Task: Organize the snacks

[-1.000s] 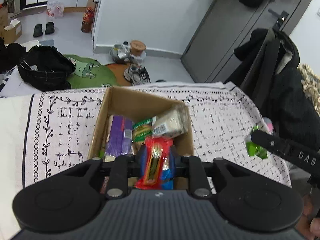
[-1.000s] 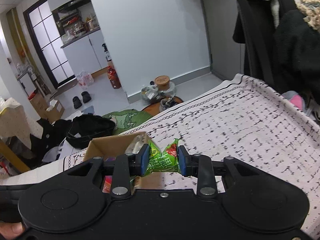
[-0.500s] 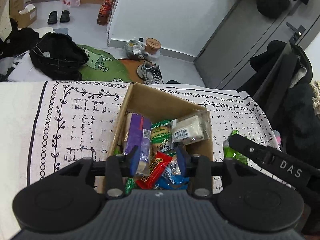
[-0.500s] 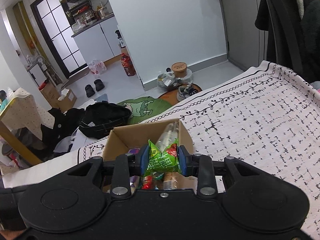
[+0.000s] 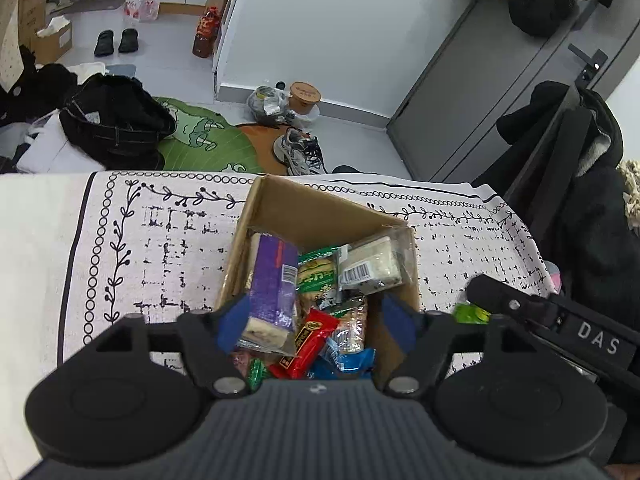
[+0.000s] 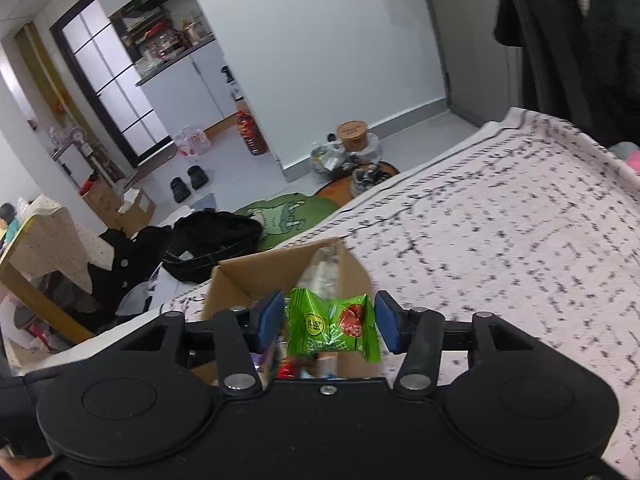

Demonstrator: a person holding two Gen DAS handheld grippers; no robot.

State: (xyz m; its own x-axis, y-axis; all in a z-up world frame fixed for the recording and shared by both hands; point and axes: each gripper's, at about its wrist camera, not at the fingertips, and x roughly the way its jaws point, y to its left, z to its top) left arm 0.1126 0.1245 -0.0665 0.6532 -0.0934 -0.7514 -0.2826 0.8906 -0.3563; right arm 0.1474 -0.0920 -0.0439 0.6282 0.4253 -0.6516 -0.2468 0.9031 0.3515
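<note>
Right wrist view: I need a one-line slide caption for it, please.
Right gripper opening around a green snack packet above the cardboard box of snacks on the patterned tablecloth.

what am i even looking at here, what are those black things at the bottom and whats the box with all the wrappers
No robot arm here: a person holds a two-finger claw in each hand, and each claw has a wide-angle camera looking along its fingers. The black shapes at the bottom are the claws themselves.

One picture is from the left claw, looking down into a cardboard box on a patterned tablecloth. The box holds snacks: a purple packet, a red bar, a clear pack with a barcode. This claw's jaws are opening with nothing gripped.

The other picture is from the right claw, above the same box. A green snack packet sits between its blue pads, which are opening and seem just clear of it.
</note>
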